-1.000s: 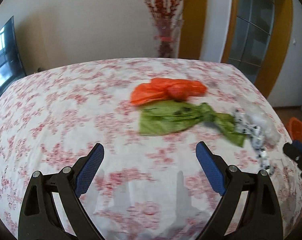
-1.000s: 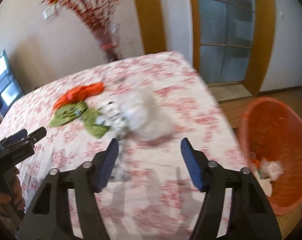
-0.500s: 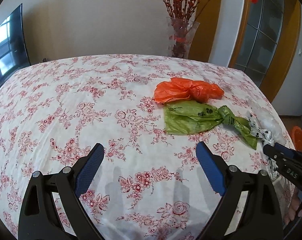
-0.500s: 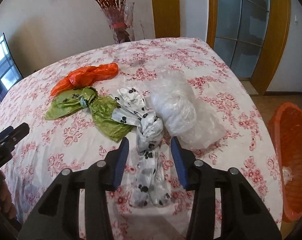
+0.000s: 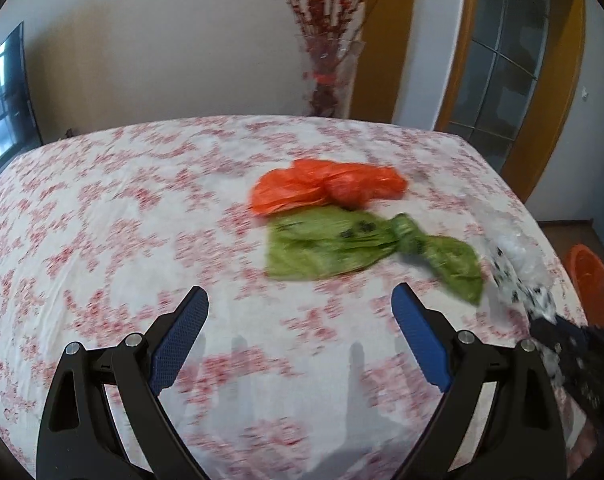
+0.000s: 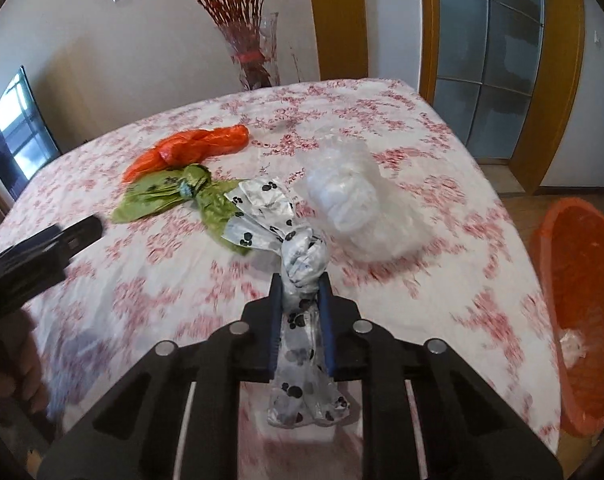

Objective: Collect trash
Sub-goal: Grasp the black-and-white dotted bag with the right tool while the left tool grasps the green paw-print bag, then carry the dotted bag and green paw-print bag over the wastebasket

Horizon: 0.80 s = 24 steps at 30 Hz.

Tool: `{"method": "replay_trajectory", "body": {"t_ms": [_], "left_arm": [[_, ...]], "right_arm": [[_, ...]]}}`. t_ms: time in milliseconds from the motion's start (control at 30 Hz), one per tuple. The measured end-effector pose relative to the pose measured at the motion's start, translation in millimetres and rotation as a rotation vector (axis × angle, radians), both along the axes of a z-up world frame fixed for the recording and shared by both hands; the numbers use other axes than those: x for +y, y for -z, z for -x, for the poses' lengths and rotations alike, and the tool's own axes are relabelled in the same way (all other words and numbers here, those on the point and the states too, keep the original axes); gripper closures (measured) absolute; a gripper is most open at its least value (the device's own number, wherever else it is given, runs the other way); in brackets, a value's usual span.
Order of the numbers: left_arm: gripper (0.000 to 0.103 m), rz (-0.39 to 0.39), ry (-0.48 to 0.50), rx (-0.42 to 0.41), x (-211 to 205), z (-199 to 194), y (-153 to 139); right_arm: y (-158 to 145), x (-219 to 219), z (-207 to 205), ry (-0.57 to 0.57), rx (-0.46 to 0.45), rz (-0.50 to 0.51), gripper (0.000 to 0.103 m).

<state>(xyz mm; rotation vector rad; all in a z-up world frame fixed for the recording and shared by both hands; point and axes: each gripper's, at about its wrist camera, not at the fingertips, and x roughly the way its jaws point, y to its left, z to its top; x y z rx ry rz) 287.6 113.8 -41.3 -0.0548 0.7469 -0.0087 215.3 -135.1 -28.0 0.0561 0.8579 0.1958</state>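
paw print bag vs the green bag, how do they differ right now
The paw print bag is white with black paws; the green bag is lime with only a few dark marks. The paw print bag is pinched between the fingers of the right gripper, while the green bag lies free on the floral tablecloth, beside the orange bag. Both are thin plastic, each knotted in the middle, and their ends overlap.

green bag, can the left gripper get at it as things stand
Probably yes. The left gripper is open and empty, and the green bag lies just ahead of it on the tablecloth with nothing between; only the orange bag touches its far edge.
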Motion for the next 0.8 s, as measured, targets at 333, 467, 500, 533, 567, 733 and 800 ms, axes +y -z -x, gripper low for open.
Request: {"method": "replay_trajectory", "body": {"t_ms": [333, 467, 500, 533, 567, 733, 800], "left_arm": [[0.016, -0.057, 0.044, -0.002, -70.3, -42.8, 0.3], [0.033, -0.067, 0.032, 0.043, -75.8, -62.0, 10.0], [0.038, -0.067, 0.03, 0.058, -76.2, -66.4, 13.1], [0.042, -0.066, 0.028, 0.07, -77.0, -69.2, 15.7], [0.052, -0.063, 0.028, 0.087, -77.2, -72.3, 18.7], [0.079, -0.04, 0.051, 0.098, -77.5, -69.1, 20.0], [0.082, -0.035, 0.068, 0.09, -78.5, -63.0, 17.9]], "right_arm": [[-5.7, -73.4, 25.8, 0.134, -0.023, -0.001, 0.085], [-1.5, -95.2, 27.7, 0.169, -0.004, -0.026, 0.085], [-0.2, -98.8, 28.4, 0.174, -0.003, -0.028, 0.085], [0.4, -100.5, 29.9, 0.177, -0.002, -0.029, 0.085], [1.0, -102.6, 29.4, 0.179, 0.0, -0.031, 0.085], [2.6, -109.2, 29.0, 0.192, -0.002, -0.042, 0.085], [1.5, -110.9, 30.3, 0.197, -0.008, -0.047, 0.085]]}}
